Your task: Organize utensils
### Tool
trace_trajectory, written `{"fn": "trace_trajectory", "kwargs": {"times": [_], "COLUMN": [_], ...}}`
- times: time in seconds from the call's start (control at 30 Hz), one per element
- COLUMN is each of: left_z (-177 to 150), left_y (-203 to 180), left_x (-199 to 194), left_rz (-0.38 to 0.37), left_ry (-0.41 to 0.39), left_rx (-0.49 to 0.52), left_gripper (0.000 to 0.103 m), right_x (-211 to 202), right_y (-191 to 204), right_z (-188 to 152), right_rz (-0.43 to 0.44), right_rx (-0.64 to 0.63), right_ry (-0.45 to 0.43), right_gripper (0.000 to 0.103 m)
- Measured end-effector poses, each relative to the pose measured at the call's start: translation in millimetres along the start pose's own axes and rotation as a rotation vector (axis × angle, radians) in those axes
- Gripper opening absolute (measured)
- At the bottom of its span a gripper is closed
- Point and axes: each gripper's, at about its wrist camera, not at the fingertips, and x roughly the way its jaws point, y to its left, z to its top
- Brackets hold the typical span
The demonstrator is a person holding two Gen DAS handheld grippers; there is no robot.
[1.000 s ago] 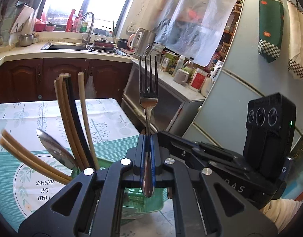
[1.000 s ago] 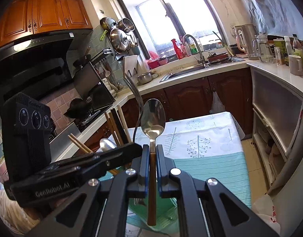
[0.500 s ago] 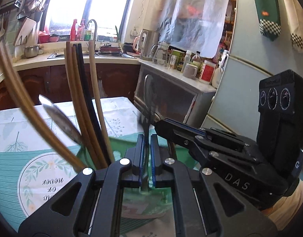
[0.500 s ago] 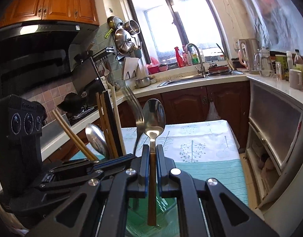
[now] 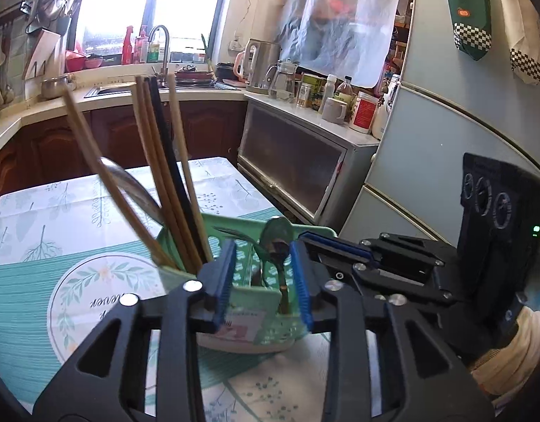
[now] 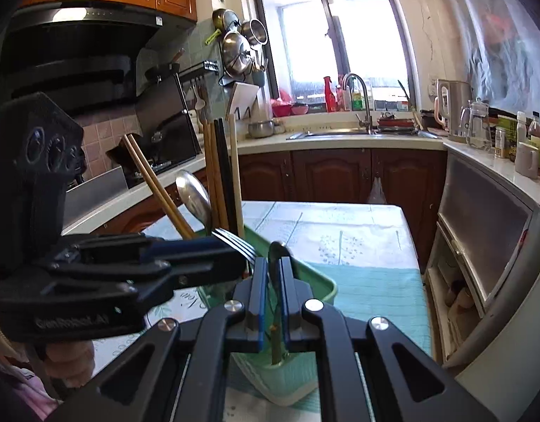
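A green plastic cutlery basket (image 5: 270, 323) (image 6: 319, 288) stands on the table. My left gripper (image 5: 263, 277) hangs over its front compartment with its jaws opening. The fork (image 5: 235, 235) stands loose between the blue pads, which do not touch it. Its tines (image 6: 235, 242) stick out past the left gripper (image 6: 231, 256) in the right wrist view. My right gripper (image 6: 273, 292) is just beside it, pads a narrow gap apart. The gold-handled spoon (image 6: 277, 249) (image 5: 277, 242) stands low in the basket at its tips. Several chopsticks (image 5: 164, 176) and a steel spoon (image 5: 136, 190) fill the back compartment.
The table has a teal and white cloth (image 5: 76, 281). A fridge (image 5: 445, 140) and a low cabinet (image 5: 298, 176) stand to the right, with the kitchen counter and sink (image 6: 340, 133) behind. A hand (image 6: 69, 358) holds the left gripper.
Both grippers sank to the basket. The fork and the spoon went down into it. The left jaws came off the fork, and the spoon now sits lower between the right pads.
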Motion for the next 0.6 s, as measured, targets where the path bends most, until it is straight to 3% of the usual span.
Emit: {"fn": "trace_trajectory", "kwargs": {"times": [0.2, 0.5, 0.6], "left_z": [-10, -37, -45], "left_y": [-2, 11, 16], "left_x": [-37, -89, -111], "left_rz": [0.021, 0.138, 0.184], "left_ry": [0.030, 0.130, 0.139], "left_rx": [-0.010, -0.082, -0.120], "left_gripper": [0.036, 0.037, 0.046], "right_x": [-12, -35, -41], "right_y": [6, 39, 52], "right_z": [-5, -7, -4], "right_rz": [-0.002, 0.030, 0.027], "right_rx": [0.045, 0.085, 0.076], "right_ry": [0.044, 0.091, 0.106], "right_gripper": [0.007, 0.007, 0.007]}}
